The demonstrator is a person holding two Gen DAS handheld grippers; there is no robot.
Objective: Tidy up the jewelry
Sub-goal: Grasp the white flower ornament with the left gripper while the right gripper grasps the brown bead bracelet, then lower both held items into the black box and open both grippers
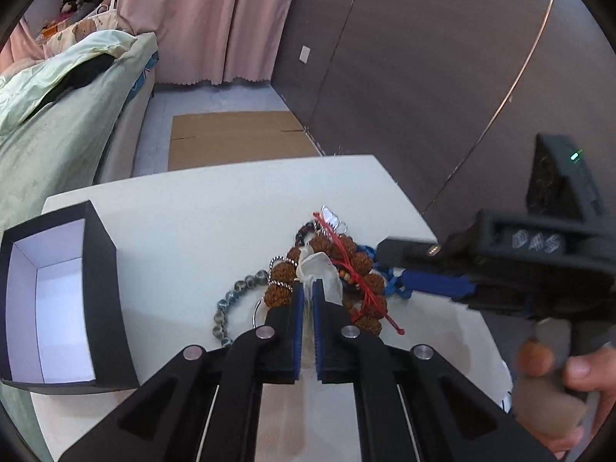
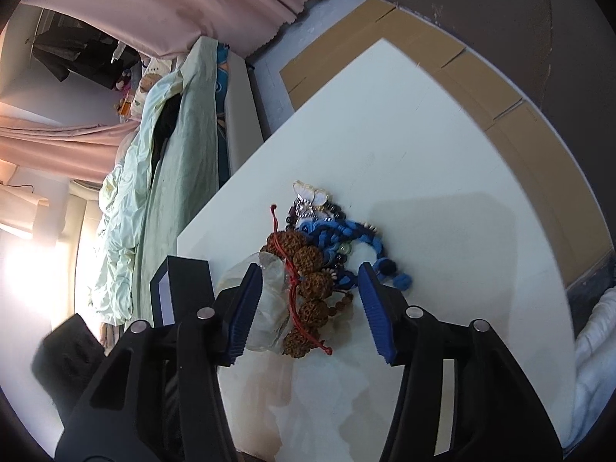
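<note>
Left gripper pitched downward, pinching clear pouch.

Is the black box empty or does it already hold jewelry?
Empty, as far as visible: the box lies open on the table, showing only its bare white inside. The jewelry is still piled outside it.

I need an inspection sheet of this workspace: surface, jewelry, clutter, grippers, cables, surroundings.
Surface: white table, stained near its front edge.
Job's things: jewelry pile tangled mid-table: brown beads, red cord, blue cord, grey bead bracelet; open black box at left, empty.
Clutter: clear plastic bag in the pile.
Grippers: left gripper shut on the bag; right gripper open, astride the pile.
Cables: nothing seen.
Surroundings: bed, pink curtain, cardboard on floor.
</note>
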